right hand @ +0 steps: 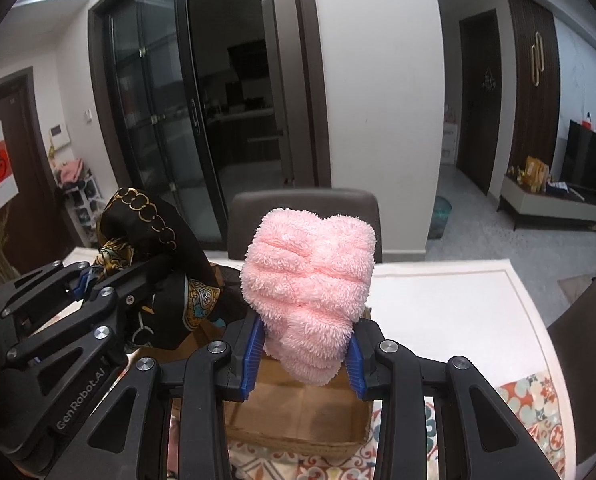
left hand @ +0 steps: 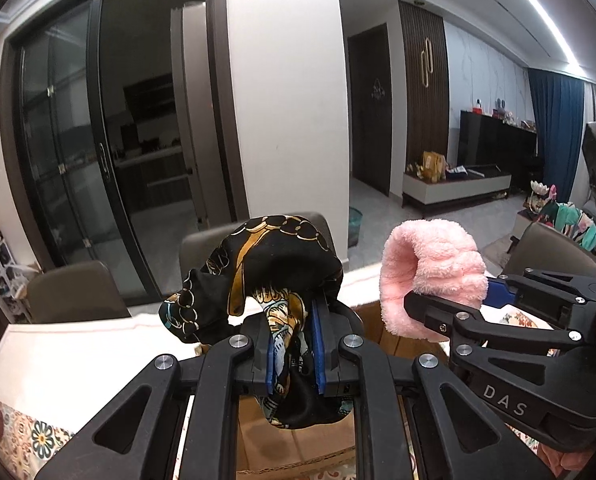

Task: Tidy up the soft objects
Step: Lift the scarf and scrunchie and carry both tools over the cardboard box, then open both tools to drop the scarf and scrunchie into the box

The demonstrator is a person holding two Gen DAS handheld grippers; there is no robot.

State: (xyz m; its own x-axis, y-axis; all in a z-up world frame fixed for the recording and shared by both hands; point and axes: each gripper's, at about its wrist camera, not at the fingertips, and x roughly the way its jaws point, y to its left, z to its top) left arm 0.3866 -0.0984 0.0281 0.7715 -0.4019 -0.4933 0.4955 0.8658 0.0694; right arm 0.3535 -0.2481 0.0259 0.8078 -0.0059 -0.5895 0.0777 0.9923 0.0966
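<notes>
My left gripper (left hand: pixel 293 354) is shut on a black silk scarf (left hand: pixel 265 264) with gold chain print, bunched above and hanging below the blue pads. It also shows in the right wrist view (right hand: pixel 149 248), held by the left gripper (right hand: pixel 87 280). My right gripper (right hand: pixel 304 354) is shut on a fluffy pink towel (right hand: pixel 312 280), also seen in the left wrist view (left hand: pixel 430 272) in the right gripper (left hand: pixel 458 300). Both are held above an open cardboard box (right hand: pixel 298 408), which also shows in the left wrist view (left hand: pixel 298 452).
The box stands on a white table (right hand: pixel 438 312) with a patterned cloth (right hand: pixel 534 400) at its near edge. Brown chairs (right hand: pixel 302 212) stand at the far side and at the right (right hand: pixel 586 344). Glass sliding doors and a white pillar are behind.
</notes>
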